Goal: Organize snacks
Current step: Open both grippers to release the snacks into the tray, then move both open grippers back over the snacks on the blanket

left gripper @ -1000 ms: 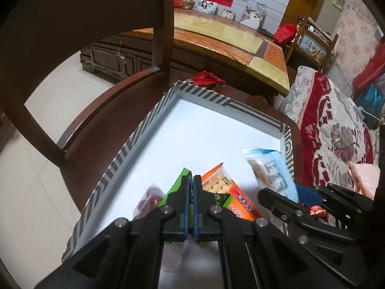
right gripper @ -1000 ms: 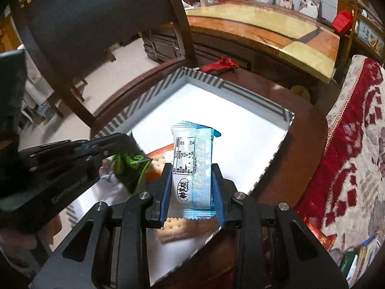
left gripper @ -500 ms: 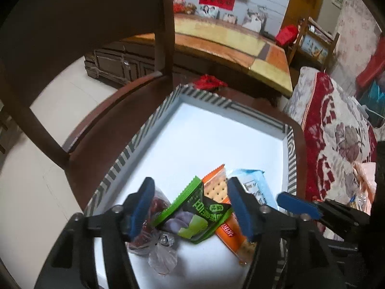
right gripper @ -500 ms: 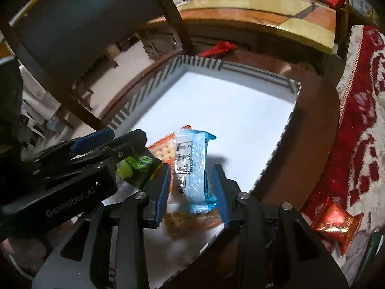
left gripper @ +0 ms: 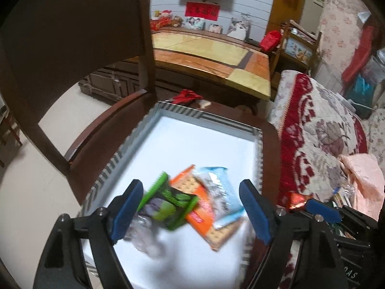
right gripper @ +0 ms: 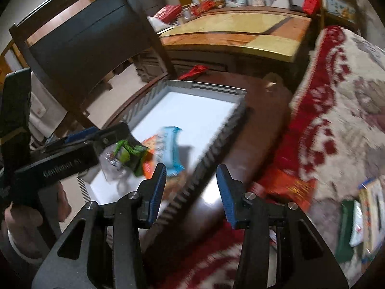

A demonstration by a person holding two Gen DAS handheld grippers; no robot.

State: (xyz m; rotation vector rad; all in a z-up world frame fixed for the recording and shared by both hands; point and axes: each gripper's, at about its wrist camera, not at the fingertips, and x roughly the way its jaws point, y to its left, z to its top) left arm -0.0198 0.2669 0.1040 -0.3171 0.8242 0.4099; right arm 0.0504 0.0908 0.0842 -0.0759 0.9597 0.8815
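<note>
Snacks: four packets (left gripper: 190, 204) in one striped tray (left gripper: 113, 163).

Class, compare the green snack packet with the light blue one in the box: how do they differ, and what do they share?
The green packet lies left, overlapping the orange cracker pack's left edge; the light blue packet lies right, across its middle. The green packet looks darker, the blue paler. Both rest loose in the white striped-rim box, ungripped.

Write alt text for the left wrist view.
The left gripper, jaws opening and gripping nothing, hovers over a pile of snack packets, green, orange and blue, in a white tray with a striped rim, set on a wooden chair.
</note>
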